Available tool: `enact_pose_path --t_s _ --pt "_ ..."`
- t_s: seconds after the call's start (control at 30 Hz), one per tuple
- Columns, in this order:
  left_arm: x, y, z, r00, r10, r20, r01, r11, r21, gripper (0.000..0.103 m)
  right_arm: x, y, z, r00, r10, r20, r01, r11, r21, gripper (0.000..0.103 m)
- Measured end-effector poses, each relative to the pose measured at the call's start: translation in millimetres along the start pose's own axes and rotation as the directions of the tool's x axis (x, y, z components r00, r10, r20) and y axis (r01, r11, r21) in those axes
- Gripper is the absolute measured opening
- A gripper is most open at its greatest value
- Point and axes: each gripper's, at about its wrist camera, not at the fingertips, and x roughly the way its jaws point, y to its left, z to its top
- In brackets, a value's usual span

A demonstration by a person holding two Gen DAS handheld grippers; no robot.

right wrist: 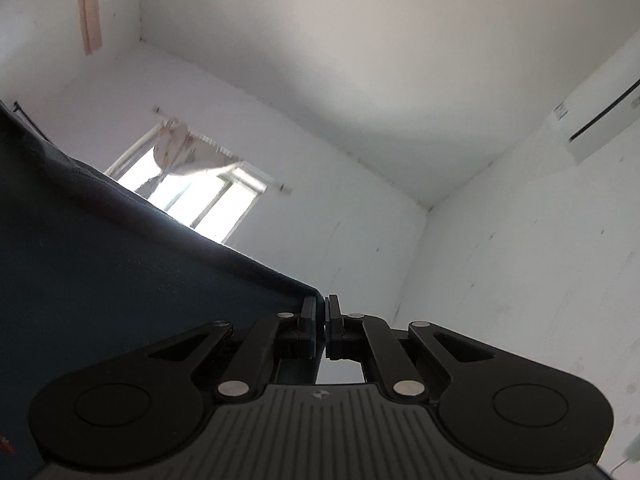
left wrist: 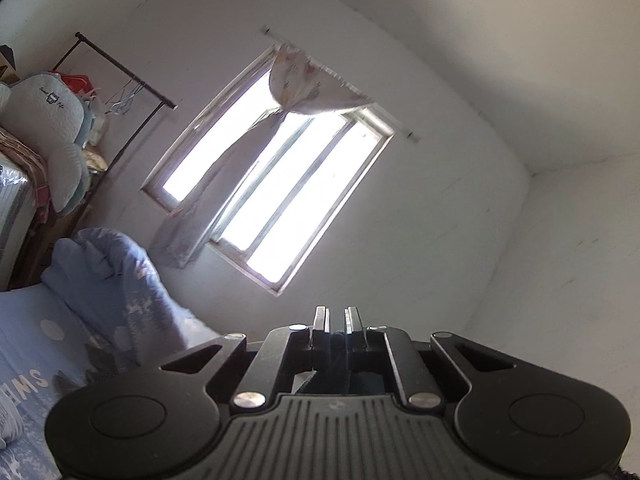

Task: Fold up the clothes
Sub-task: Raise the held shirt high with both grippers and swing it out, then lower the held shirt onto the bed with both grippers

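Ribbed black right gripper (right wrist: 324, 312), taut dark cloth (right wrist: 120, 264)

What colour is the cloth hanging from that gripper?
Dark navy blue, plain. The cloth shows best in the right wrist view, pinched in the right gripper.

Left wrist view: you look out just behind the left gripper (left wrist: 338, 322), tilted slightly upward and rolled, toward the window (left wrist: 272, 172) beyond its fingertips; a blue bed (left wrist: 36, 364) lies low to its left.
Right wrist view: from behind the right gripper (right wrist: 321, 312), you face steeply up at the ceiling corner (right wrist: 428, 206), a dark garment (right wrist: 100, 264) close to its left.
Shared: the window (right wrist: 192, 196), its curtain (left wrist: 316, 88) and the white wall.
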Motion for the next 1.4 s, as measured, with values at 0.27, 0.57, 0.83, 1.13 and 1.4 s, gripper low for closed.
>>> enact_pose_path --t_s 0.27,0.57,0.83,1.13,1.4 --pt "150 49 -56 0.986 0.125 -0.109 -0.121 0.992 0.039 0.005 90 64 -94 0.984 0.077 -0.160 -0.070 0.996 0.051 0.000" --pt "324 110 -163 0.920 0.293 -0.259 -0.249 0.950 0.189 0.005 247 108 -205 0.911 0.187 -0.367 -0.157 0.981 0.112 0.000" --pt "416 177 -269 0.832 0.421 -0.361 -0.343 0.902 0.261 0.004 340 195 -343 0.770 0.288 -0.569 -0.272 0.955 0.117 0.000" --pt "489 219 -335 0.781 0.505 -0.367 -0.368 0.847 0.383 0.004 380 268 -473 0.658 0.297 -0.692 -0.332 0.939 0.087 0.000" --pt "518 257 -428 0.665 0.606 -0.437 -0.331 0.763 0.555 0.006 393 340 -559 0.502 0.339 -0.796 -0.387 0.911 0.145 0.000"
